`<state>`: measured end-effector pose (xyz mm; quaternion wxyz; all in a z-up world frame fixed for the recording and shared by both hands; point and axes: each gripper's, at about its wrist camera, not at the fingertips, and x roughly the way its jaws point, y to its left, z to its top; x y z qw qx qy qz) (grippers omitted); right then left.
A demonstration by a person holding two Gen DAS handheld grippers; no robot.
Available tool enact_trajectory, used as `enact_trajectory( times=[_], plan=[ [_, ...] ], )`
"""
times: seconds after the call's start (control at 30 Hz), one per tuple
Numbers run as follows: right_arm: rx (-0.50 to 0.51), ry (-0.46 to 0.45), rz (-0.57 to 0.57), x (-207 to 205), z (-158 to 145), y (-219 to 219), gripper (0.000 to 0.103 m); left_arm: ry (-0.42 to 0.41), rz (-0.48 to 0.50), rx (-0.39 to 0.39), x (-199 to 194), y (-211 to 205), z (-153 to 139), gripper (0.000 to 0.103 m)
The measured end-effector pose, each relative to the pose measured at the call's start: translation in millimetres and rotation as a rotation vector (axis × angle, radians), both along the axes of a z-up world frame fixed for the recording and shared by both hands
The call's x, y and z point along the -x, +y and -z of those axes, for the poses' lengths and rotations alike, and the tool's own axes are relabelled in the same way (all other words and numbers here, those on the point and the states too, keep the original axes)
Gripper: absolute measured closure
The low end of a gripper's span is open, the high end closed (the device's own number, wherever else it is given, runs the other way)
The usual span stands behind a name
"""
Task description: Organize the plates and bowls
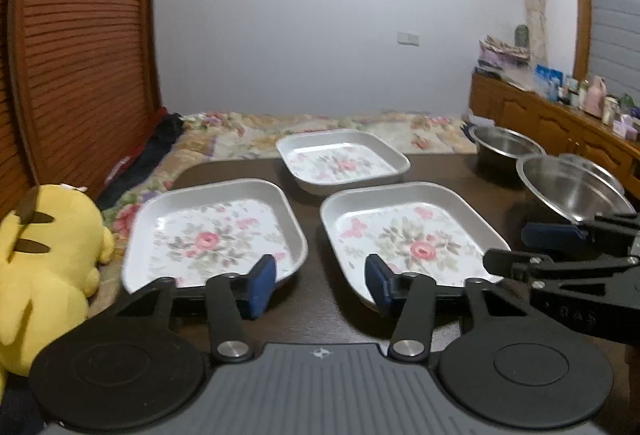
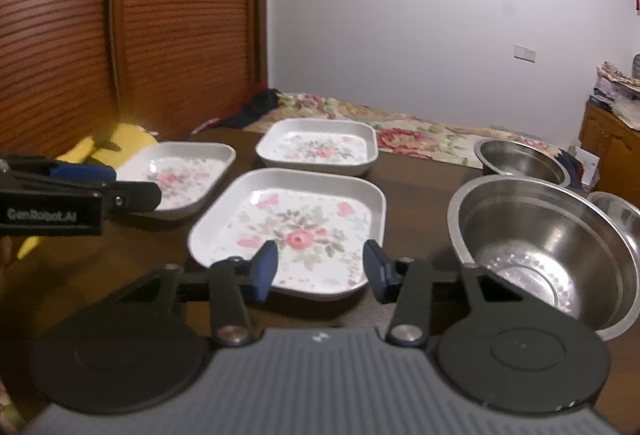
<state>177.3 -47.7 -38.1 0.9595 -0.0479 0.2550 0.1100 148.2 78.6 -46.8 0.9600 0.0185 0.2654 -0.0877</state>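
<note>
A home bedroom: floral bed (image 1: 320, 127), louvred wooden wardrobe (image 1: 80, 47), cluttered sideboard (image 1: 560, 123) beside it

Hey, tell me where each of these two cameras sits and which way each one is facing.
Left wrist: on the left gripper, facing across the table between two floral plates; the right gripper shows at right.
Right wrist: on the right gripper, above the near-right floral plate, steel bowls at right; the left gripper enters at left.
Shared: three floral plates, steel bowls, bed.

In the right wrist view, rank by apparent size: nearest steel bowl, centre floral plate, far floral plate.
1. Nearest steel bowl, though it is closest to the camera.
2. Centre floral plate.
3. Far floral plate, probably shrunk by distance.
</note>
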Motion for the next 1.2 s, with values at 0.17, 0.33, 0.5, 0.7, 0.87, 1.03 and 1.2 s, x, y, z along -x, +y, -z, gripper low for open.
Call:
enact_trajectory(
  times=[0.17,0.33,0.5,0.7,0.87,1.03,1.2],
  plan=[
    [0.032,0.002,0.038,-5,5,-3,0.056,0.040,0.035,0.012,-13,-8,9,0.060],
    [0.038,0.012,0.041,-11,7,-3,0.057,0.076,0.052,0.015,-24,-15,17,0.068],
    [0.041,0.014,0.057,-13,9,-3,0.058,0.096,0.050,0.014,-30,-17,21,0.073],
    [0.033,0.032,0.067,-18,15,-4,0.060,0.107,0.042,0.042,-33,-15,24,0.082],
    [0.014,0.050,0.068,-23,18,-6,0.065,0.116,0.046,0.049,-38,-14,25,0.084],
    [-0.019,0.073,0.078,-27,23,-9,0.071,0.127,0.049,0.071,-43,-10,25,0.085],
    [-0.017,0.067,0.079,-27,24,-8,0.075,0.139,0.059,0.084,-44,-7,25,0.085]
  ],
)
